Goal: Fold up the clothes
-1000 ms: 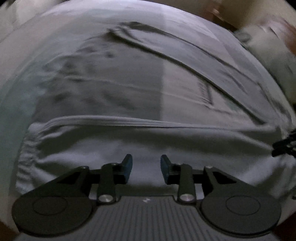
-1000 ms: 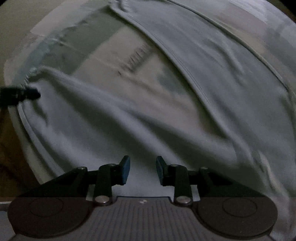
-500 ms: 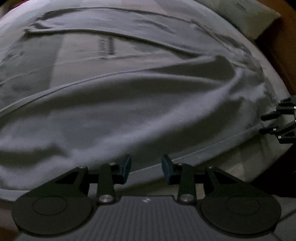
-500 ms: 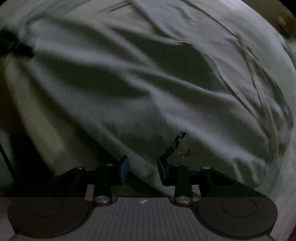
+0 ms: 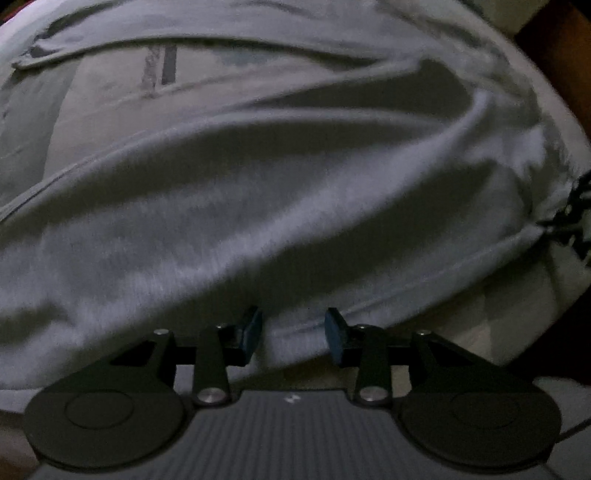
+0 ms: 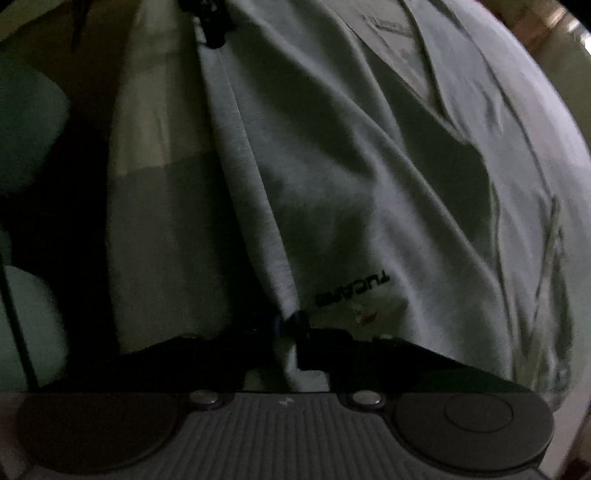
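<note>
Your left gripper (image 5: 293,334) points down over a grey garment (image 5: 258,206) that lies spread across a pale bed sheet (image 5: 491,325); its blue-padded fingers (image 5: 251,328) stand a moderate way apart, and the hem of the garment runs between them without either pad pressing on it. In the left wrist view the cloth fills nearly the whole frame, rising in a broad soft fold from lower left toward upper right, with a flatter, paler stretch behind it where a dark vertical mark (image 5: 168,66) shows on the fabric; what that mark is you cannot tell through the blur. At the far right edge of that view, your right gripper (image 5: 570,218) is gathered into the cloth's corner. From the right wrist view, that gripper (image 6: 290,326) has just snapped closed: its jaws are pinched tight on a bunched edge of the garment (image 6: 369,166), with a tuft of cloth poking out below the closed tips. Just to the right of the pinch sits a black printed logo (image 6: 352,290) on the fabric, upside down from this camera, and a small reddish mark (image 6: 365,315) under it. From the pinch, the hem runs as a taut ridge up to the top of the frame, where the dark fingers of the other gripper (image 6: 210,22) sit at its far end. Left of the ridge the bare sheet (image 6: 159,206) shows, then deep shadow.
</note>
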